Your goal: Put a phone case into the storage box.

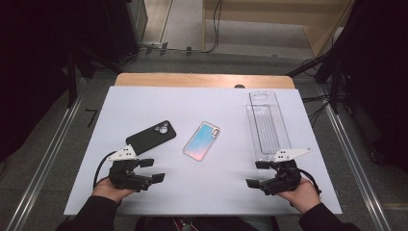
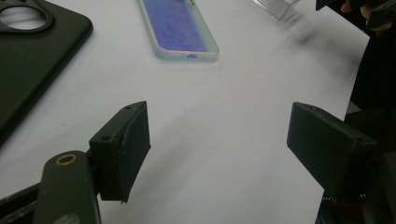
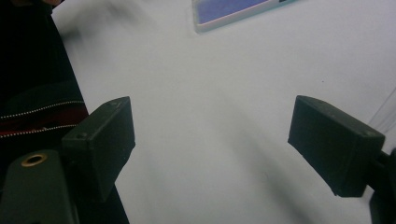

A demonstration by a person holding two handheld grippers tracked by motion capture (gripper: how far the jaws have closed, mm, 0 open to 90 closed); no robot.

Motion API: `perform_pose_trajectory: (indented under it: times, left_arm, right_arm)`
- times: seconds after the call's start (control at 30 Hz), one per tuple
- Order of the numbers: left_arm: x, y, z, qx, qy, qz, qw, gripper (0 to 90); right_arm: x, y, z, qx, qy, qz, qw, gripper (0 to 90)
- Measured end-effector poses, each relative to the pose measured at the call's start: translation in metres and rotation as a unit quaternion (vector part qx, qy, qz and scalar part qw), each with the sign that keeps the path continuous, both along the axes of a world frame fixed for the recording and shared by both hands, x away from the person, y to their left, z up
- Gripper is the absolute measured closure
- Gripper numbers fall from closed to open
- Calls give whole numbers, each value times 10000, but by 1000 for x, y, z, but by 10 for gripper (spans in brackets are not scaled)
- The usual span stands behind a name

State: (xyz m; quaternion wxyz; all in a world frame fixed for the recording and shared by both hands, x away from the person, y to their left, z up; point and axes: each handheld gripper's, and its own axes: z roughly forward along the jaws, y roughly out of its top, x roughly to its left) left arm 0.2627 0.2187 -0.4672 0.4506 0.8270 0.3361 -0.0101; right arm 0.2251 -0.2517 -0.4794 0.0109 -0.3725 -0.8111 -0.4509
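two grippers over the white table, one in each hand, and three things laid out beyond them. count them off: one black phone case, one iridescent phone case, one clear plastic tray. left gripper sits at the near left, jaws spread wide, nothing between them, the black phone case just beyond it, lying camera-hole up. in the left gripper view the same black phone case fills the top left corner and the iridescent phone case lies ahead. right gripper hovers at the near right, jaws also wide apart and empty, the near end of the clear plastic tray just beside it. the iridescent phone case lies between the other two things, touching neither
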Motion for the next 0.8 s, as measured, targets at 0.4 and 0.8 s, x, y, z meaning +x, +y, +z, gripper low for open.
perform_pose_trajectory:
  times: [0.4, 0.8]
  left_arm:
    - [1, -4, 5, 39, 40, 191, 9998, 217]
    - [10, -21, 12, 68, 138, 44, 9999, 0]
  right_arm:
    - [0, -1, 0, -38, 29, -28, 10000, 129]
    - [-1, 0, -1, -75, 49, -5, 10000, 129]
